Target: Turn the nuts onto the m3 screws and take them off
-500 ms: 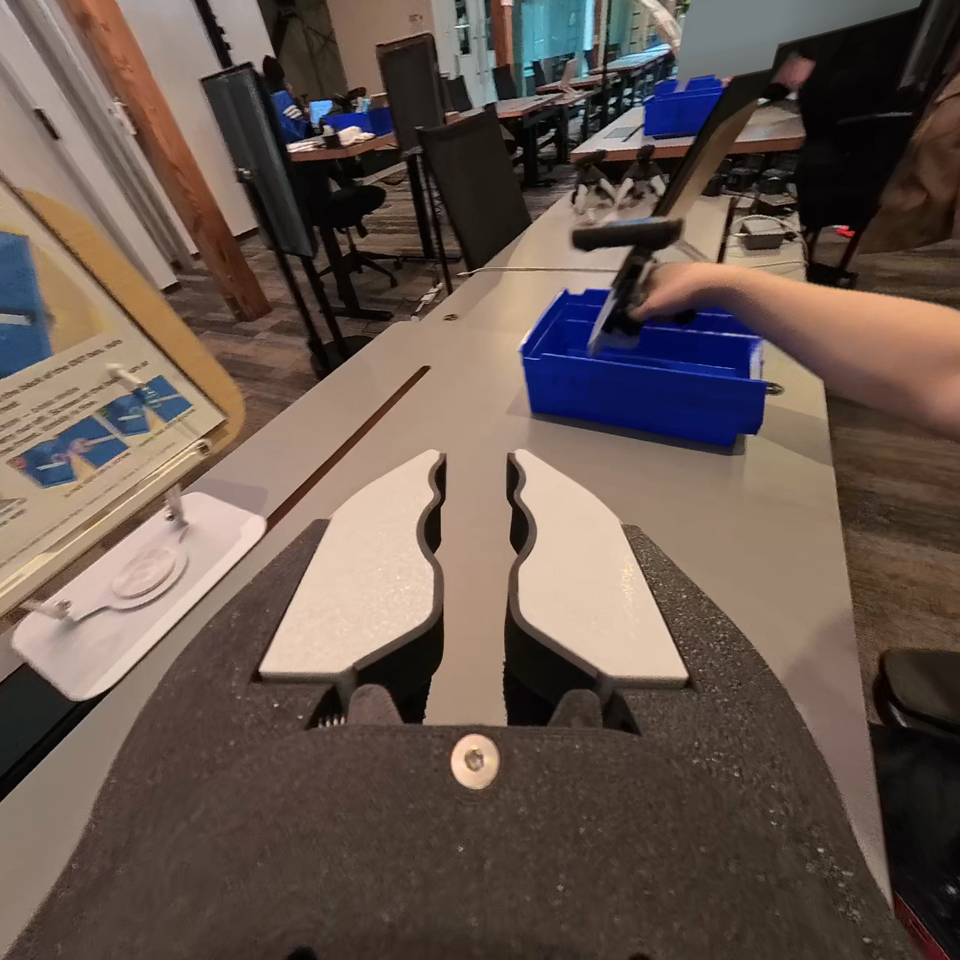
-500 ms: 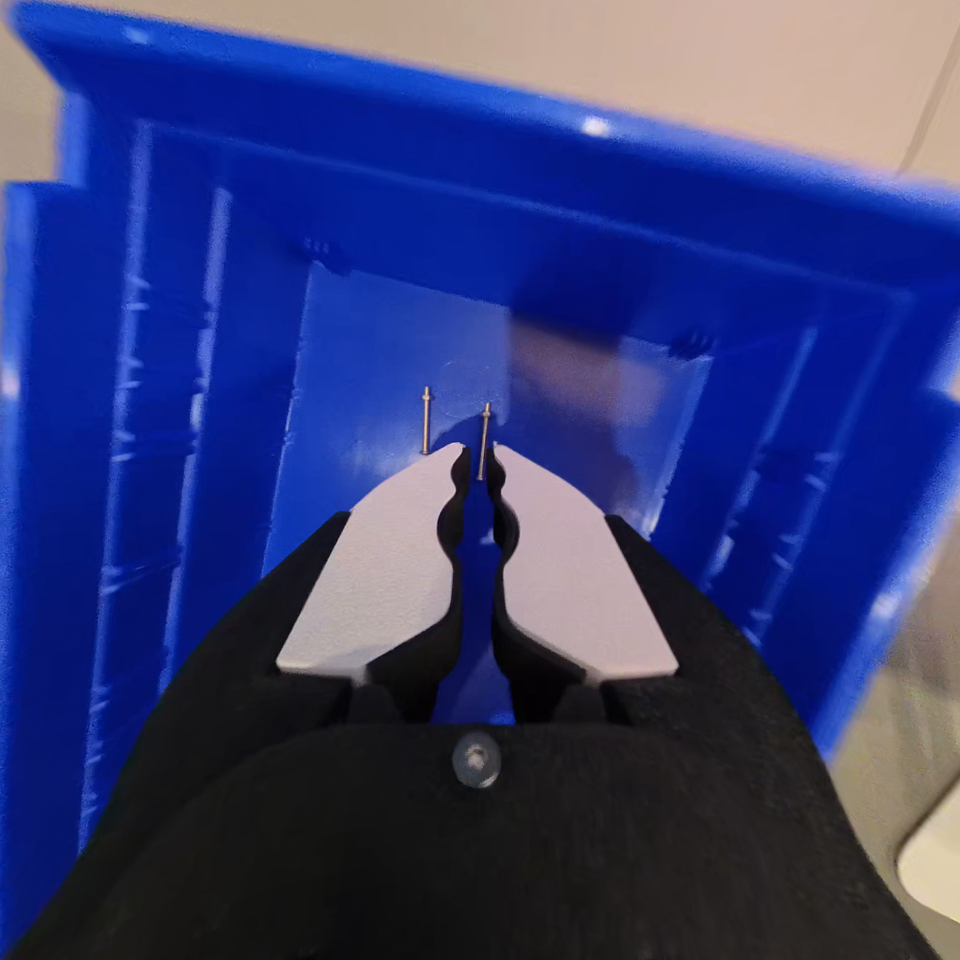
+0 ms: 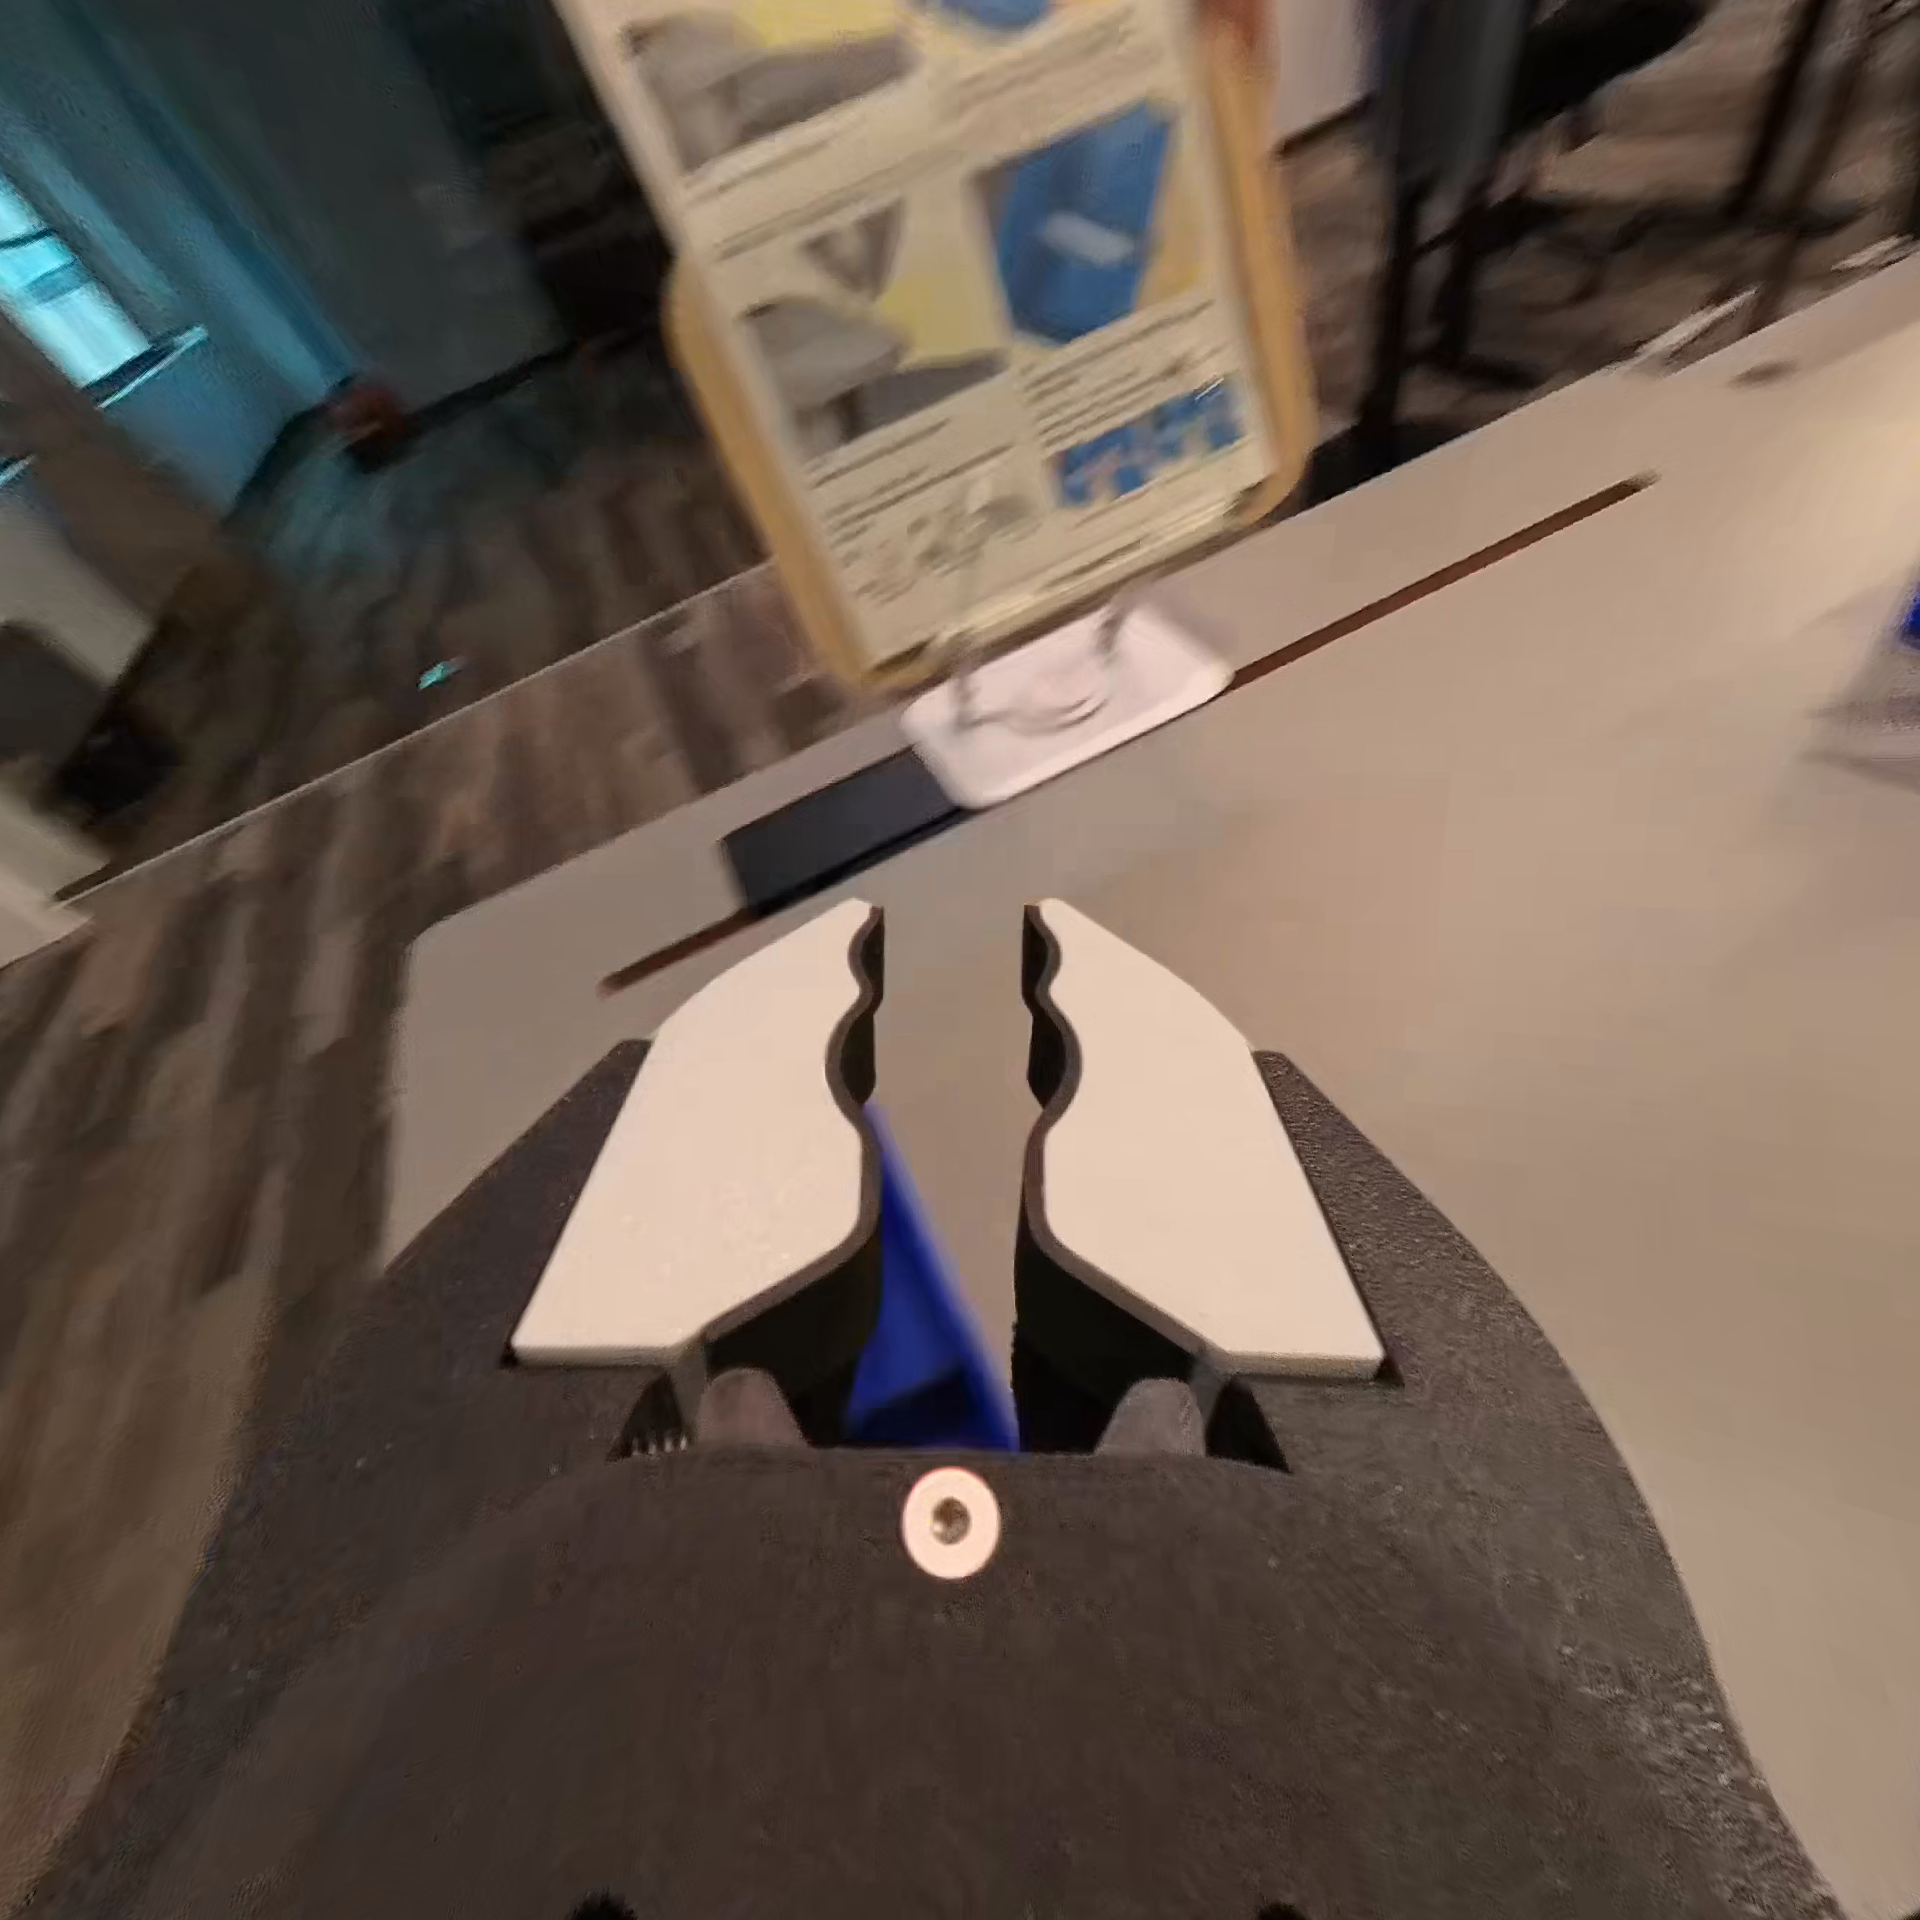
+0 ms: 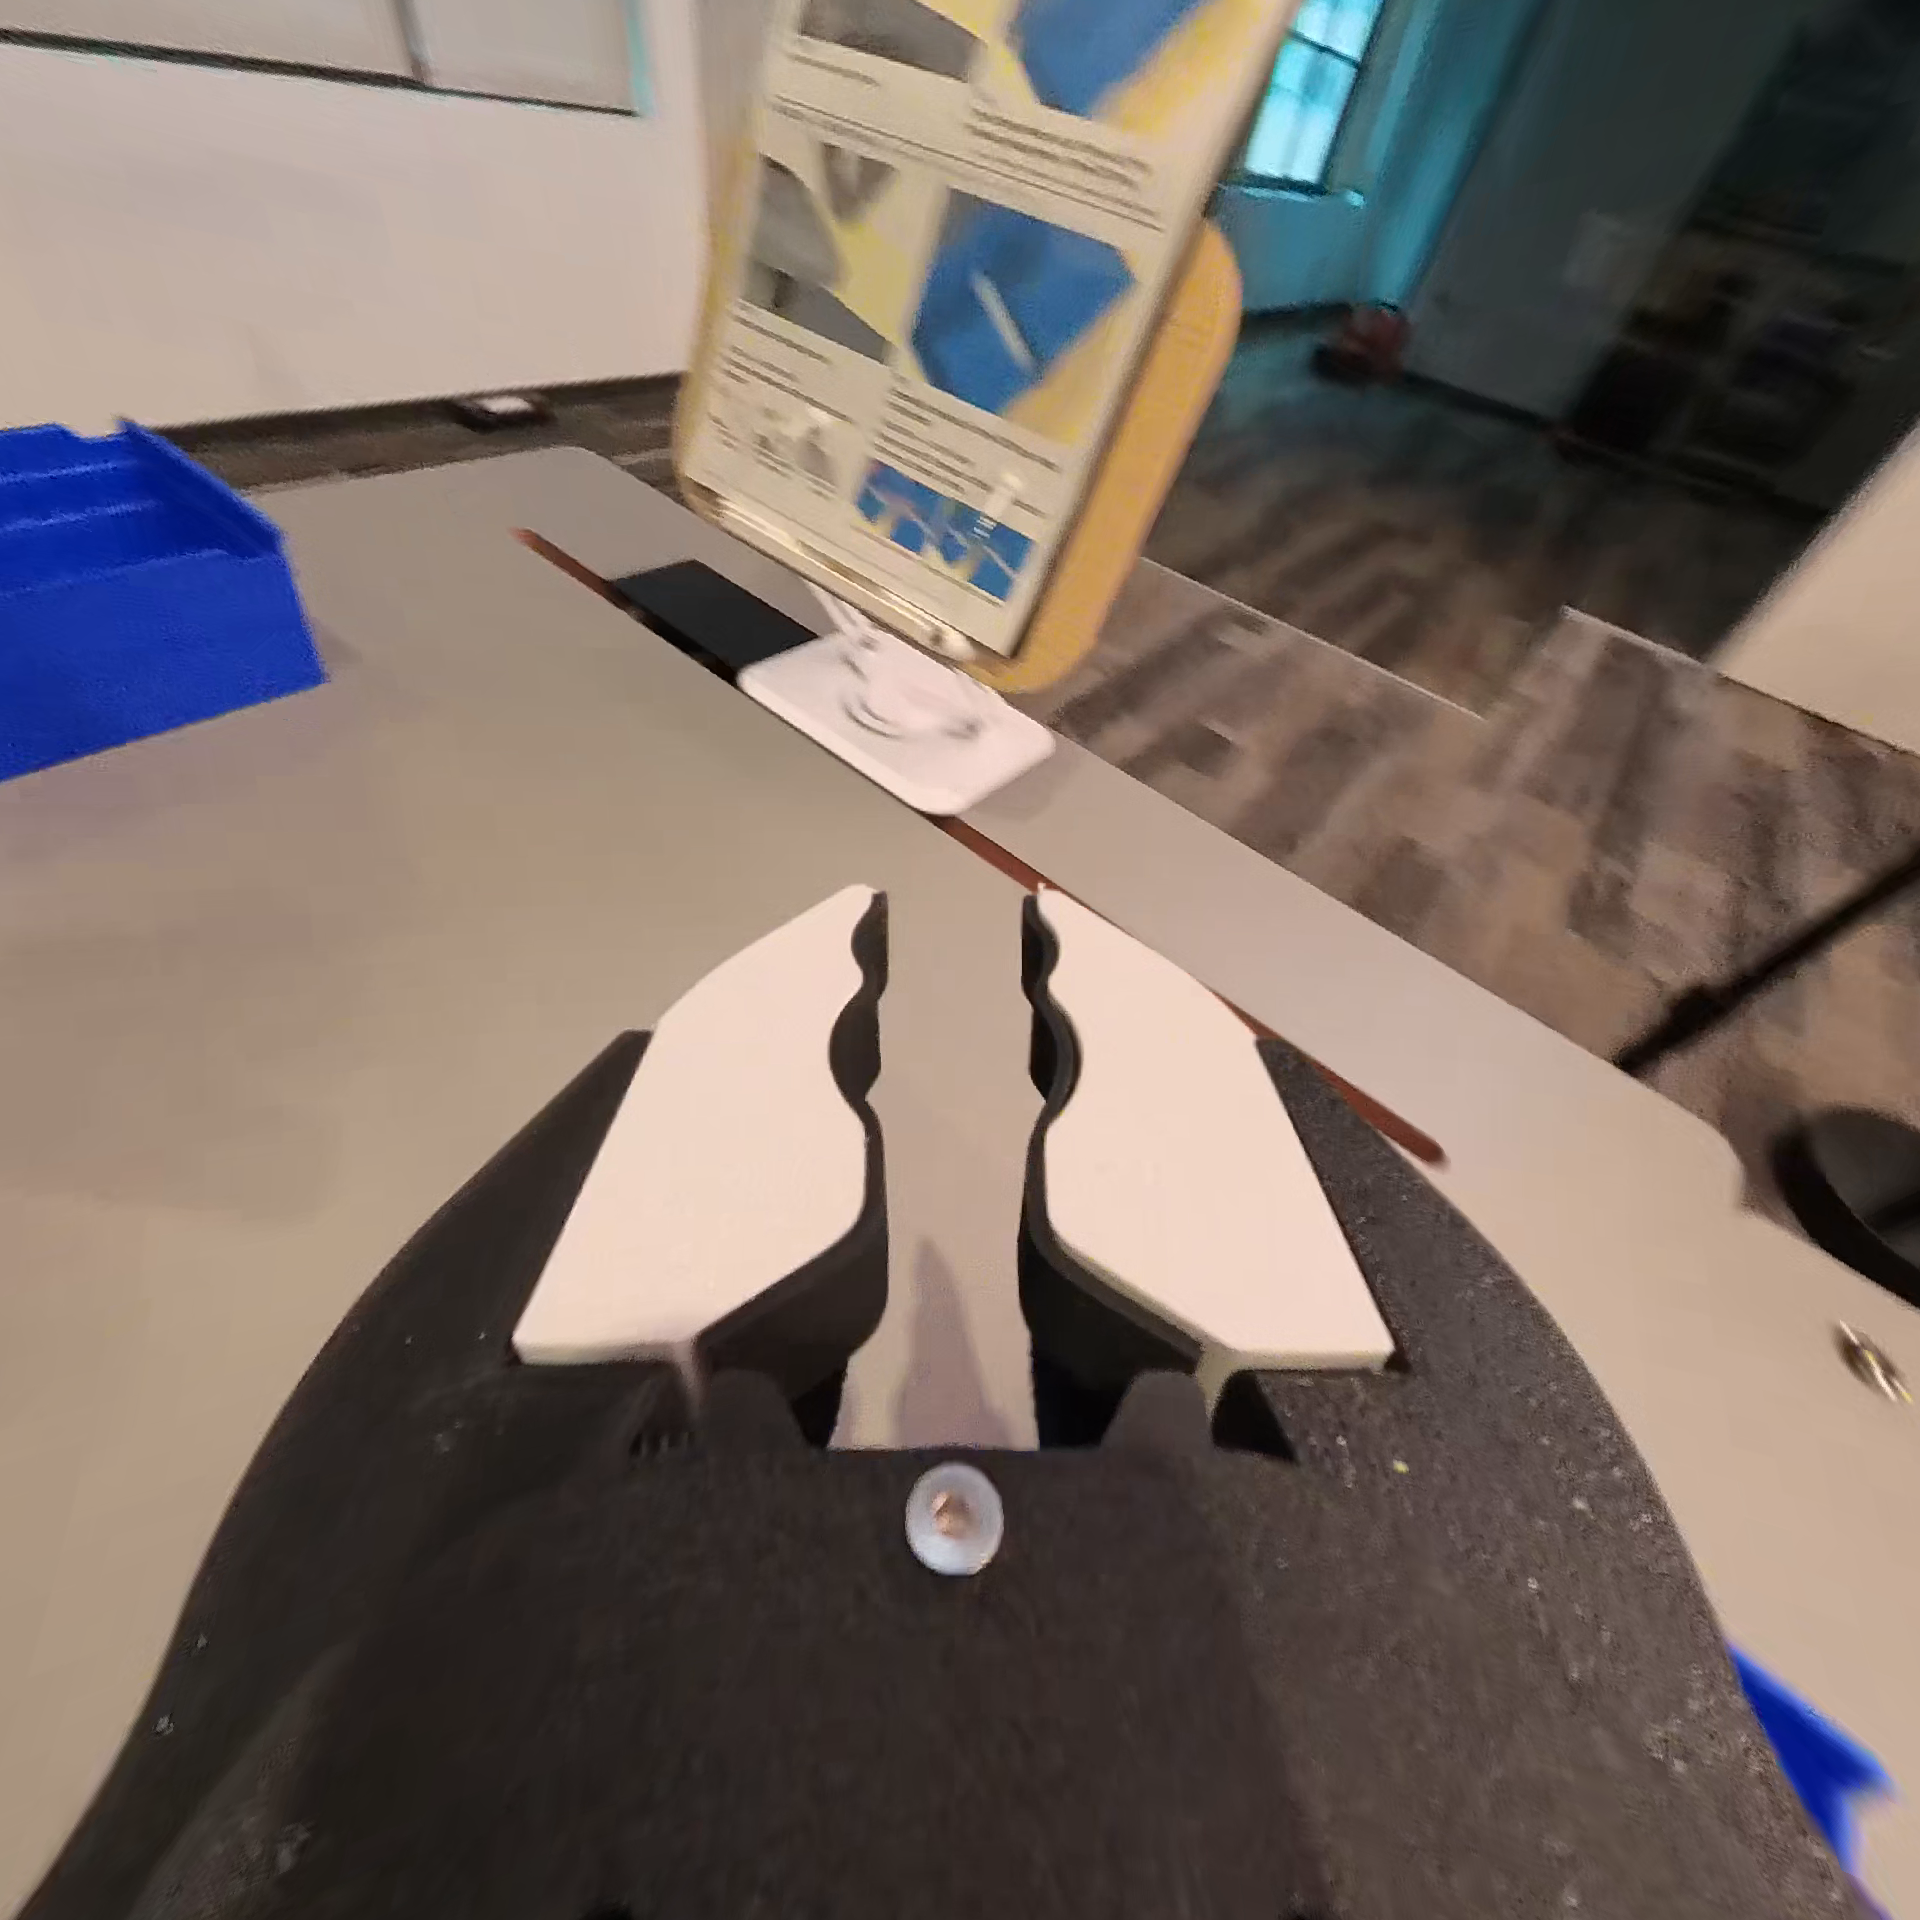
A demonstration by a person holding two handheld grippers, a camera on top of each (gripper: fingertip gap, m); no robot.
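No screw or nut shows clearly in either view. My left gripper [image 3: 953, 920] is open and empty above the grey table [image 3: 1455, 935]. A strip of something blue [image 3: 914, 1299] shows below, between its fingers. My right gripper [image 4: 953, 904] is also open and empty above the table [image 4: 416, 935]. A blue bin [image 4: 135, 603] stands at the left edge of the right wrist view, well away from the gripper. Another blue corner [image 4: 1808, 1766] shows at the bottom right. Both views are blurred.
An instruction card [image 3: 987, 312] on a white base [image 3: 1070, 717] stands ahead by a narrow slot in the table; it also shows in the right wrist view [image 4: 935, 312]. A black patch [image 4: 707, 613] lies beside it. A round hole [image 4: 1860, 1195] and a small metal piece [image 4: 1870, 1371] are on the right. The left gripper's tips are roughly 50 centimeters from the right gripper's.
My right gripper has left the blue bin and the two screws and opened wider. Both views have swung to face the instruction card.
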